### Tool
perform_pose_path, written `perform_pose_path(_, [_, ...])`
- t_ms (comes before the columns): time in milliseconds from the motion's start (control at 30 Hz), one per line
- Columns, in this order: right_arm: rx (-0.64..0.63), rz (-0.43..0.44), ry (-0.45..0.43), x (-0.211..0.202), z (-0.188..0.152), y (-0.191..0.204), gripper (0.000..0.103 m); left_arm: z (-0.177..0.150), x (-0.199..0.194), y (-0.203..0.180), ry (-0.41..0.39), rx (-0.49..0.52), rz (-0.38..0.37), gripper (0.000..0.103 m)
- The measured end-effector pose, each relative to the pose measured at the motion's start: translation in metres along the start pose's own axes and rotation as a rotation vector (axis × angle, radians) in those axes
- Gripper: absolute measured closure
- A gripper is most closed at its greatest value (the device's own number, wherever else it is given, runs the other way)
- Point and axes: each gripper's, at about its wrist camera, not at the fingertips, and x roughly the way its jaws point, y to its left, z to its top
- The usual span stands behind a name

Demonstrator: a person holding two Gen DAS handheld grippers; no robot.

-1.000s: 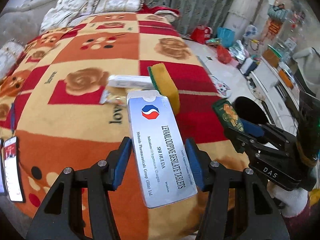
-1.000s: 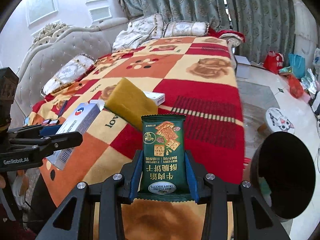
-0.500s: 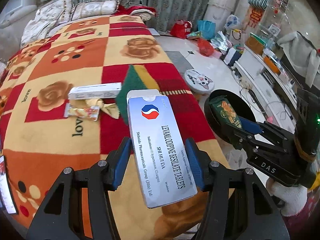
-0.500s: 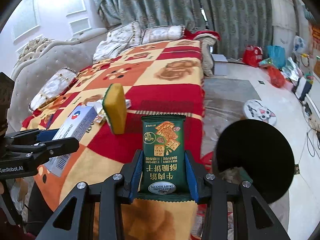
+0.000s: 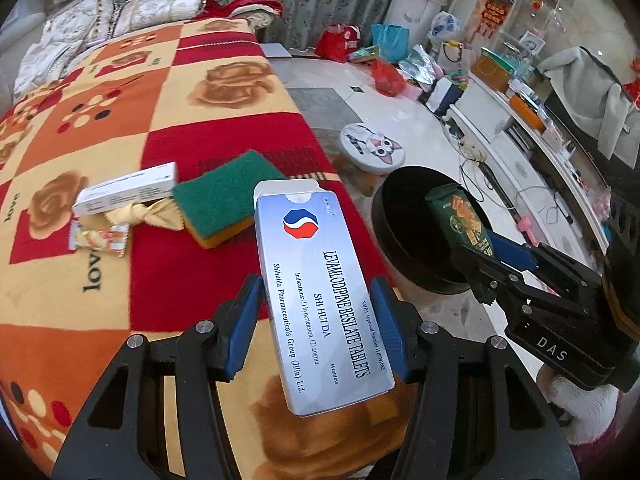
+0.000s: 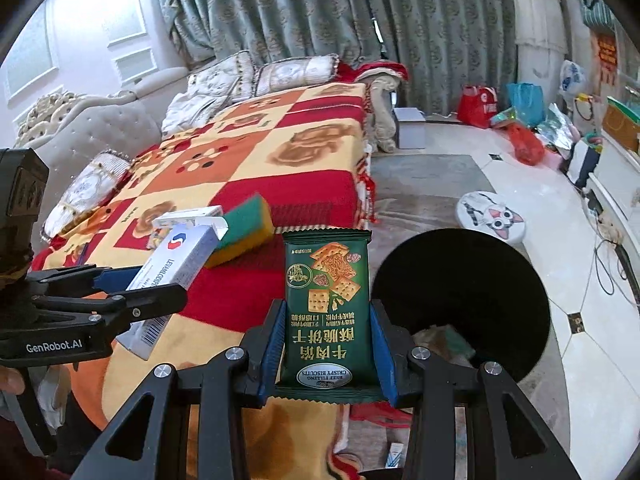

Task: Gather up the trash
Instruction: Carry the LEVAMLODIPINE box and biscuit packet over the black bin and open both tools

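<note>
**A:** What do I have in each gripper right now?

**B:** My left gripper is closed on a silver tablet box, its blue pads pressing the long sides, centre of the left view. My right gripper is clamped on a green biscuit packet, upright, centre of the right view.

**A:** Where is the bin?

**B:** The black round bin stands on the floor, lower right of the right view, just beside the packet. In the left view the packet hangs over the bin's rim.

**A:** What might go wrong?

**B:** I judge the packet could catch the rim or flutter outside if I let go before it is well over the opening; it looks light. The tablet box sticks far beyond the pads, so a bump against my other gripper could twist it loose onto the blanket.

**A:** What remains?

**B:** Left of centre on the blanket: a green-and-yellow sponge, a white carton and candy wrappers.
</note>
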Motion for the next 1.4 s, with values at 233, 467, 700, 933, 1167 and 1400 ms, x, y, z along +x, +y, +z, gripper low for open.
perform_pose_path(233, [0.035, -0.039, -0.006, -0.004, 0.002, -0.025, 0.064, 0.018, 0.004, -0.019, -0.013, 0.017, -0.064, 0.049])
perform_pose_path(467, [0.074, -0.085, -0.017, -0.007, 0.009, -0.054, 0.064, 0.04, 0.019, -0.047, -0.009, 0.037, -0.14, 0.049])
perform_pose_path(700, [0.126, -0.122, 0.007, 0.003, 0.008, -0.087, 0.064, 0.056, 0.053, -0.076, 0.041, 0.053, -0.2, 0.049])
perform_pose_path(933, [0.174, -0.134, 0.034, 0.018, 0.007, -0.111, 0.064, 0.067, 0.084, -0.089, 0.077, 0.053, -0.214, 0.049])
perform_pose_path(1167, [0.192, -0.156, 0.059, 0.031, 0.006, -0.121, 0.064, 0.073, 0.098, -0.089, 0.082, 0.048, -0.219, 0.048])
perform_pose_path(1400, [0.214, -0.175, 0.064, 0.034, 0.005, -0.128, 0.057, 0.075, 0.101, -0.088, 0.089, 0.033, -0.23, 0.046])
